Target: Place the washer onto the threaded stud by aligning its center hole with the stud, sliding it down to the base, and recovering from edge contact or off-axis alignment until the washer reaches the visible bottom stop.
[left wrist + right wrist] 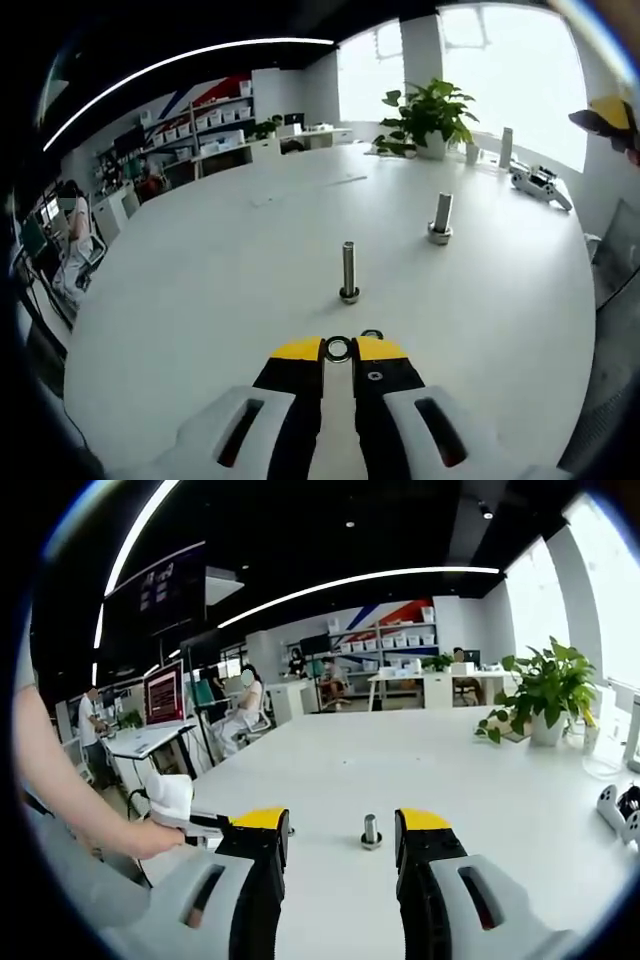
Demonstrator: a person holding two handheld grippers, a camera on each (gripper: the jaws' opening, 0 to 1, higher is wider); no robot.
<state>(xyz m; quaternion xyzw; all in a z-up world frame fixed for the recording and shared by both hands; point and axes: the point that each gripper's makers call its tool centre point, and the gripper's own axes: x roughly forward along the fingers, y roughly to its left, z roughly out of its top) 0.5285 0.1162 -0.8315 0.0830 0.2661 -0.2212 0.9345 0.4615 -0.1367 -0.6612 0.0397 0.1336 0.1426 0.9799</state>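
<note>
**Washer pinched at the left tips, stud just ahead**

In the left gripper view, the far left at nine o'clock is hard to read: a seated person (75, 225) by shelving is small and warped by the lens. At six o'clock the left gripper (339, 349) has its jaws drawn together on the washer (338, 348), a small ring clamped edge-on at the yellow tips; its centre hole is just visible. At twelve o'clock from the tips, near but apart, the threaded stud (348, 272) stands upright on the white table (220, 270). A second stud (441, 217) stands toward one o'clock, a potted plant (428, 118) beyond it. A white device (540, 185) at two o'clock is too blurred to name.

In the right gripper view, a person's hand (150, 835) at eight o'clock holds the other gripper, mostly hidden. The right gripper (342, 832) has its jaws wide apart, holding nothing. A stud (371, 831) stands between them, farther off.
</note>
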